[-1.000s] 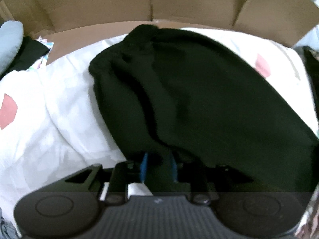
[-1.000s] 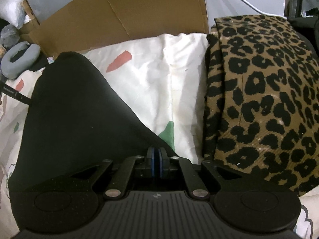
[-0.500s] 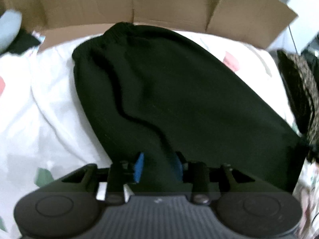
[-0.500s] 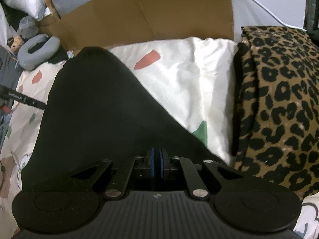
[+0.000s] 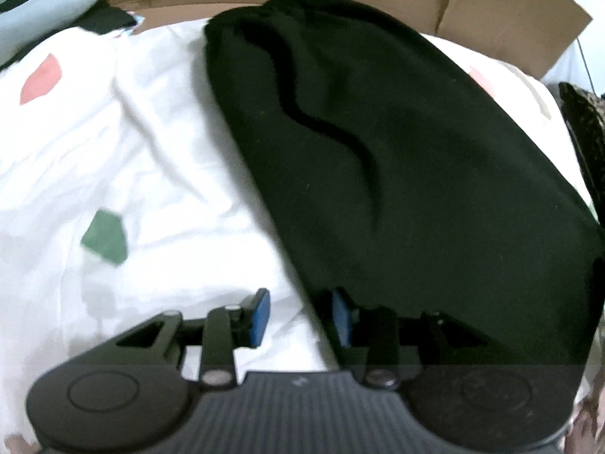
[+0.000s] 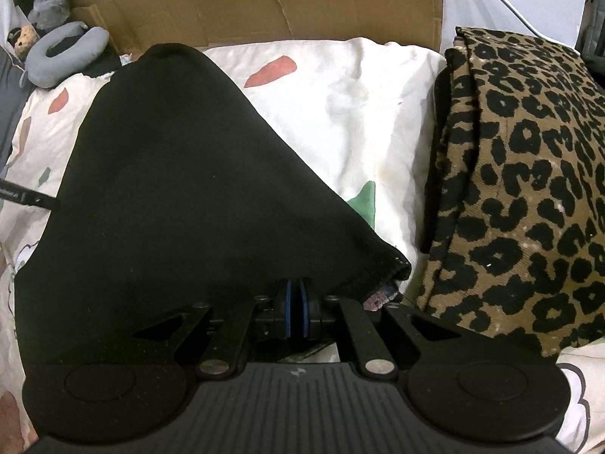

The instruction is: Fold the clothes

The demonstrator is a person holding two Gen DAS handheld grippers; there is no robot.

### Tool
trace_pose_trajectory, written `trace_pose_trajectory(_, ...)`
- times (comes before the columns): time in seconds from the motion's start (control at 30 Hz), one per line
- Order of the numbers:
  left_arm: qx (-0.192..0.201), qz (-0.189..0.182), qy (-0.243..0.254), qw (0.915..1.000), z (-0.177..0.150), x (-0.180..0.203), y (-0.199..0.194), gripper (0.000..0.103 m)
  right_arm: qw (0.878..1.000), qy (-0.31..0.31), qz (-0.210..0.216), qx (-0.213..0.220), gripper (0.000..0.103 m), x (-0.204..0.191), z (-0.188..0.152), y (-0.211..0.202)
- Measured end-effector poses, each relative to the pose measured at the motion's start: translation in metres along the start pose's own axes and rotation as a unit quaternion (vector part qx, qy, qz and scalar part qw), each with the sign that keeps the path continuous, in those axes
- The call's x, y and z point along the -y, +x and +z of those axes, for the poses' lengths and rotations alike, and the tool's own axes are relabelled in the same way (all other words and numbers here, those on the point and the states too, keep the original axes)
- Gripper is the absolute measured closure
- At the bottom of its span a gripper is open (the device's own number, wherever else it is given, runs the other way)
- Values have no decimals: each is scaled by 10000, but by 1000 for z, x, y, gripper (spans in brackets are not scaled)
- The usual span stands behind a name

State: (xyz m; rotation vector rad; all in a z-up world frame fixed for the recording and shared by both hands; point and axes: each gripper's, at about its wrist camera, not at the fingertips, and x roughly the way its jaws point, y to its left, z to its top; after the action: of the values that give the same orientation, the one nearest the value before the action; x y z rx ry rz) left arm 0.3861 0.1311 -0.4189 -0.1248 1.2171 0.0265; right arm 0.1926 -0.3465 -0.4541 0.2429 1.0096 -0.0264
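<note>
A black garment [image 5: 397, 151] lies spread on the white patterned bedsheet [image 5: 151, 151]. My left gripper [image 5: 301, 317] is open at the garment's near left edge. Bare sheet shows between its blue pads, and the cloth's edge runs beside the right pad [image 5: 342, 319] without being pinched. In the right wrist view the same black garment [image 6: 181, 189] spreads away from my right gripper [image 6: 297, 310]. Its blue pads sit almost together, shut on the near hem, which is lifted slightly off the sheet there.
A folded leopard-print garment [image 6: 529, 189] lies just right of the black one. Cardboard panels [image 6: 264, 0] stand along the far side of the bed. At the far left sit a grey neck pillow [image 6: 64, 53] and a small plush toy [image 6: 24, 36].
My left gripper's pads have come apart and released the black cloth that was between them. It has slid left and down to the garment's edge. The right gripper keeps its grip.
</note>
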Motion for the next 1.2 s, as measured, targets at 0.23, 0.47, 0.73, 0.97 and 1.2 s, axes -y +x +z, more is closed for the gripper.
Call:
trace_pose_trajectory(0.23, 69, -148, 185, 9997, -30, -8, -30, 65, 10000, -70, 47, -11, 79, -2, -1, -6)
trace_pose_trajectory(0.47, -43, -388, 398, 9984, -59, -8, -39, 65, 9999, -160, 25, -37, 78, -6, 0, -4)
trace_pose_trajectory(0.73, -99, -607, 652, 9960, -83, 2, -25, 66, 9995, -267, -48, -137, 78, -8, 0, 2)
trace_pose_trajectory(0.97, 150, -773, 770, 9939, -85, 12, -13, 66, 9989, -412, -104, -214, 78, -12, 1, 4)
trace_pose_trajectory(1.2, 357, -822, 707, 9935, -105, 20, -11, 78, 9983, -490, -178, -254, 78, -15, 3, 5)
